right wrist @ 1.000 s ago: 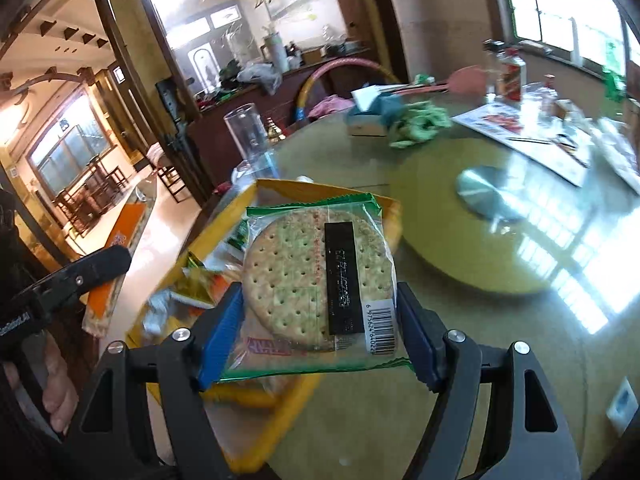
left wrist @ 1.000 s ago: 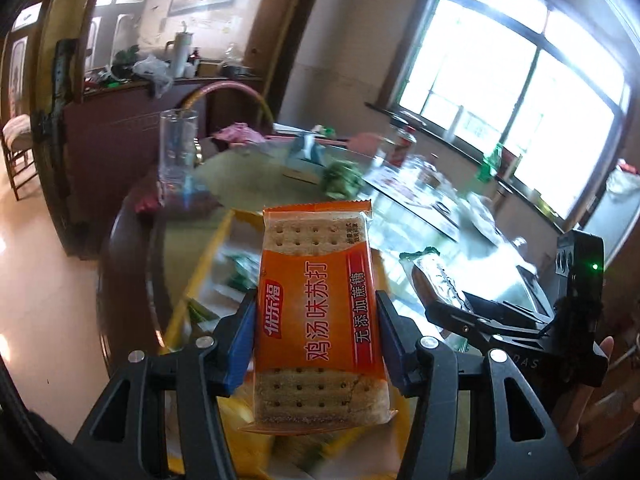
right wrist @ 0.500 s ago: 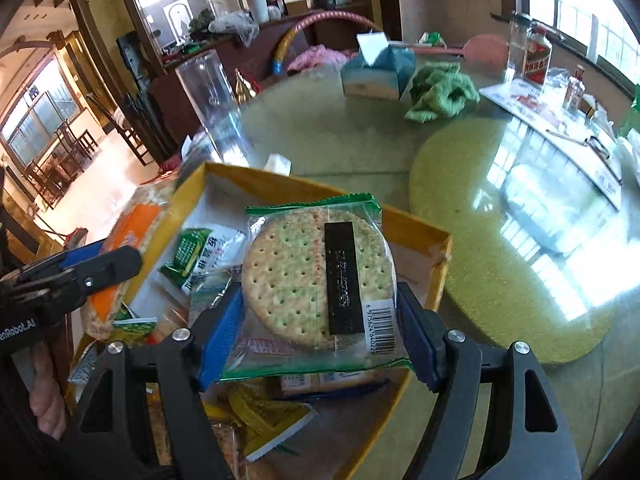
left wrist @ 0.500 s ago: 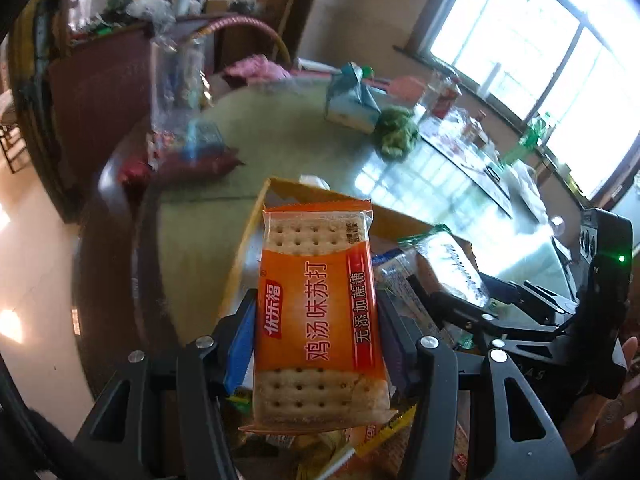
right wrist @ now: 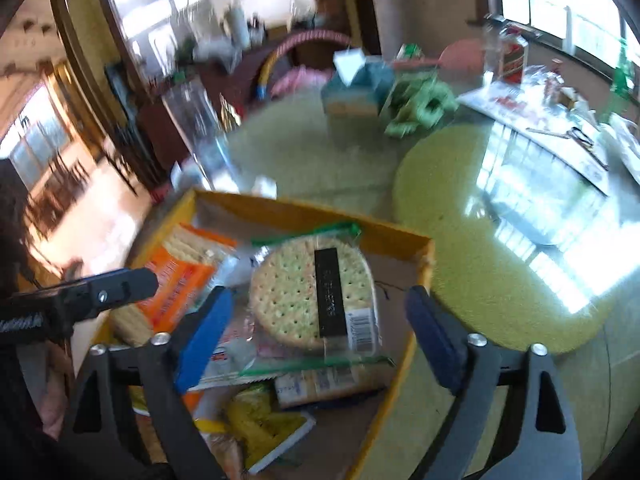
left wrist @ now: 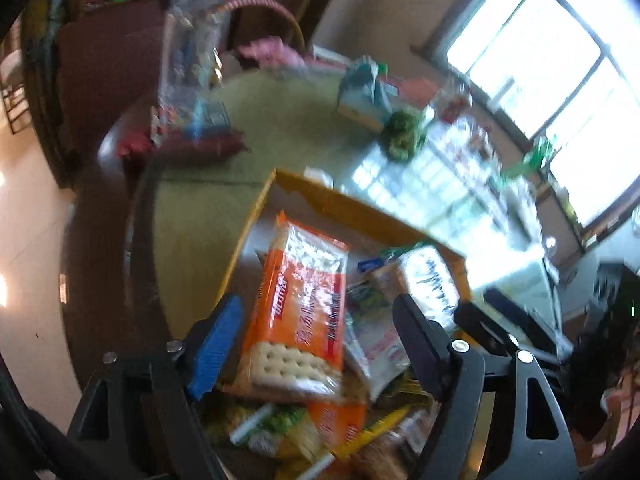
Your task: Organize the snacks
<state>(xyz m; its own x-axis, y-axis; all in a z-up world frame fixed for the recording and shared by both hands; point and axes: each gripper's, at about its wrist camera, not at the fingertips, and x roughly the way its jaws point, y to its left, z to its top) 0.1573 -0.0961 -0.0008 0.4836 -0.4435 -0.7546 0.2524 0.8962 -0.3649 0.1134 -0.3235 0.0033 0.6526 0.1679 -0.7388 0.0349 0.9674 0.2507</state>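
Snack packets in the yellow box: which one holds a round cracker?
The green-edged clear packet between the right gripper's open jaws; the orange packet holds square crackers.

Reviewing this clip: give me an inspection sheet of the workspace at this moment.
Surface: round table, green, glossy.
Job's things: yellow box of snacks; orange cracker pack and round cracker pack lie loose in it.
Clutter: tissue box, green cloth, tall glass, bottles.
Grippers: left gripper and right gripper just opened, pads clear of packs.
Cables: nothing seen.
Surroundings: windows, dark cabinet, tiled floor.
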